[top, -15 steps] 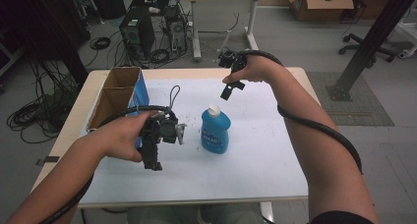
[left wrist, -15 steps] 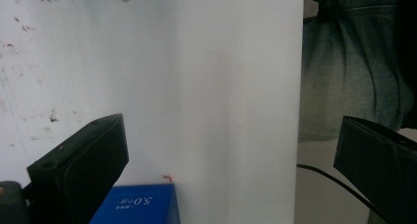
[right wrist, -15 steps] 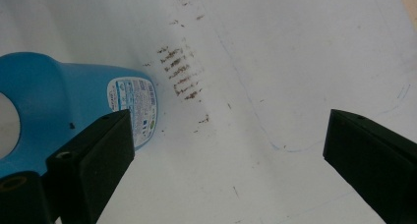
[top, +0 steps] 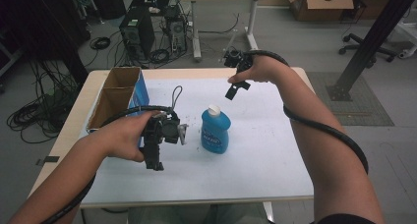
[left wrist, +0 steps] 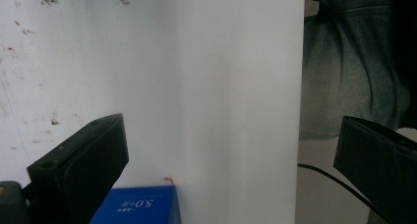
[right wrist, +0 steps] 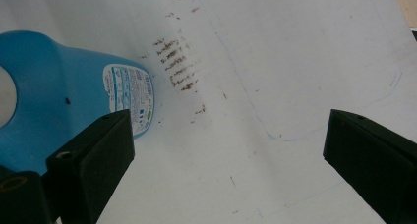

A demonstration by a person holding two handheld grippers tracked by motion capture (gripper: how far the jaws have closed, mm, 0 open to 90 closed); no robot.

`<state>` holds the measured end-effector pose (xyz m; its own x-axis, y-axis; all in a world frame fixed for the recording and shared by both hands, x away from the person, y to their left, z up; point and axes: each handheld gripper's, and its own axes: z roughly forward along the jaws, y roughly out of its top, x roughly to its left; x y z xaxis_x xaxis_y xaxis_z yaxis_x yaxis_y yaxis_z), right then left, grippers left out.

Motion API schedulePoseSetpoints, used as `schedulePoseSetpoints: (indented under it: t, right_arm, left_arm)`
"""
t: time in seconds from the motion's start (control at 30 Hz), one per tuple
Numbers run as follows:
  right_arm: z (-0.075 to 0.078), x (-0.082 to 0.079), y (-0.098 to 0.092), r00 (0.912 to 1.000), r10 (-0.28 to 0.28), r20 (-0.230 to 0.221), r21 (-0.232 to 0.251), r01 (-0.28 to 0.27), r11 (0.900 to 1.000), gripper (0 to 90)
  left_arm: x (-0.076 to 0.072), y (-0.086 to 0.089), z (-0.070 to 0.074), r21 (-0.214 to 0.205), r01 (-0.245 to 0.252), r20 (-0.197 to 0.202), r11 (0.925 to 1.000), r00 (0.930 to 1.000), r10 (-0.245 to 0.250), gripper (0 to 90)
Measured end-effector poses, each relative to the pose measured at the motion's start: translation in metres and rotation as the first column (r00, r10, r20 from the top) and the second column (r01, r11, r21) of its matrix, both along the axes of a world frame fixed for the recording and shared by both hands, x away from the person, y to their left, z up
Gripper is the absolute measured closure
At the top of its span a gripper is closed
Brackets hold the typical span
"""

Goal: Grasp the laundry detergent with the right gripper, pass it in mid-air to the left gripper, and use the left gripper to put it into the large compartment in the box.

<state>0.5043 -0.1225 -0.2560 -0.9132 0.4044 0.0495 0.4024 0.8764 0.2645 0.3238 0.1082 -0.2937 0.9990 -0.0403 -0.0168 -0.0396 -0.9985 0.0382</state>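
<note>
High view comparison shows little changed over the last half second — the blue bottle (top: 215,130) is left standing mid-table, untouched. Both the left gripper (top: 153,153) and right gripper (top: 236,89) are held spread and empty, so grasping is judged not yet begun.

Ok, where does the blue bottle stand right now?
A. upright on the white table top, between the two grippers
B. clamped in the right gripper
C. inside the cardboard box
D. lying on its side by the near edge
A: the blue bottle stands upright on the white table top, free of the open left gripper and open right gripper.
</note>
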Motion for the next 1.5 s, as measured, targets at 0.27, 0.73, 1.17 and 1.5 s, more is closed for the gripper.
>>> schedulePoseSetpoints:
  t: [0.27, 0.73, 1.17, 1.5]
  right_arm:
    - [-0.004, -0.012, -0.018, 1.0, -0.004, -0.008, 0.015, 0.004, 0.9999, 5.2]
    - [0.001, -0.031, -0.036, 1.0, 0.007, -0.001, 0.029, -0.007, 0.9996, 5.0]
    - [-0.019, -0.049, -0.05, 0.9993, 0.032, -0.019, 0.088, -0.03, 0.9957, 4.9]
    - [-0.03, -0.064, -0.054, 0.9979, 0.065, 0.003, 0.16, -0.065, 0.985, 4.9]
  left_arm:
    - [0.0, 0.001, -0.001, 0.008, -0.002, -0.006, 1.0, 1.0, 0.002, 0.2]
    - [-0.002, 0.002, -0.001, 0.021, 0.0, -0.006, 0.9998, 1.0, 0.001, 0.2]
    - [-0.004, 0.007, 0.003, 0.014, -0.002, 0.002, 0.9999, 1.0, 0.002, 0.2]
    - [-0.004, 0.007, 0.003, 0.016, 0.0, 0.003, 0.9999, 1.0, 0.0, 0.2]
